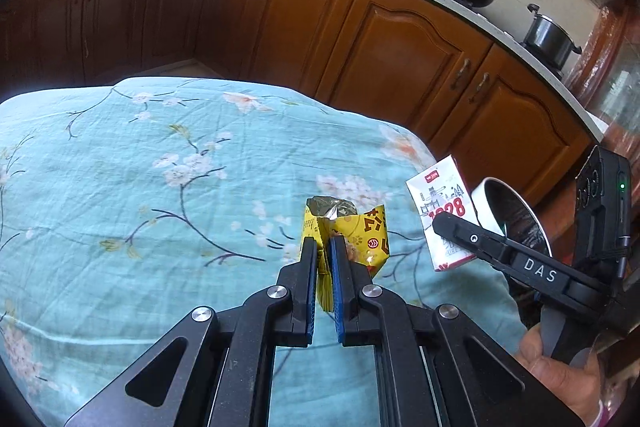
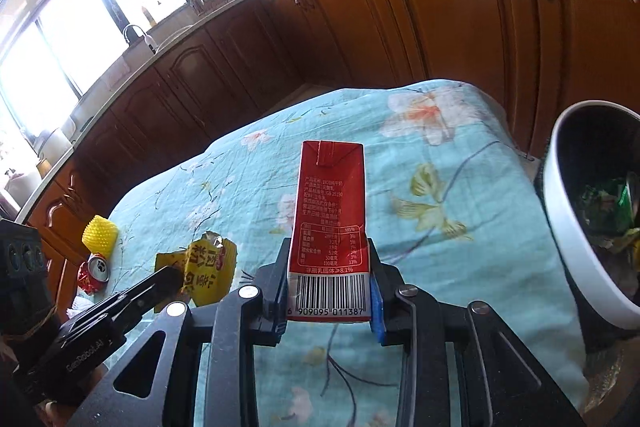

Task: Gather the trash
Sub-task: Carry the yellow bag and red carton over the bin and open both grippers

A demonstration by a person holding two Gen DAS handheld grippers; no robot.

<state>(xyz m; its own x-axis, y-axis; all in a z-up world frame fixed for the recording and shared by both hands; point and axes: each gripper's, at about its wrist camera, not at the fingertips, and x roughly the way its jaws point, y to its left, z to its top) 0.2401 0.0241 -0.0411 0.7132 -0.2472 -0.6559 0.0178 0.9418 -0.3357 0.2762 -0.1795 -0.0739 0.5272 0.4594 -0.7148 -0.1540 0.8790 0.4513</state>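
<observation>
Now left fingers (image 1: 322, 247) pinch a crumpled yellow wrapper (image 1: 352, 231); right fingers (image 2: 328, 267) clamp a red carton (image 2: 330, 203).

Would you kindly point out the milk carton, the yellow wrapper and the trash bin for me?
milk carton (image 2: 330, 211): right wrist view, red printed face.
yellow wrapper (image 1: 362, 237): left wrist view, printed front.
trash bin (image 2: 560, 195): right wrist view, white outer wall.

Upright red carton (image 2: 329, 227), crumpled yellow wrapper (image 1: 352, 231)

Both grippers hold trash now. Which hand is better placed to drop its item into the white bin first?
The right. The right gripper holds the milk carton beside the white bin; the left gripper, with its yellow wrapper, is farther away.
</observation>
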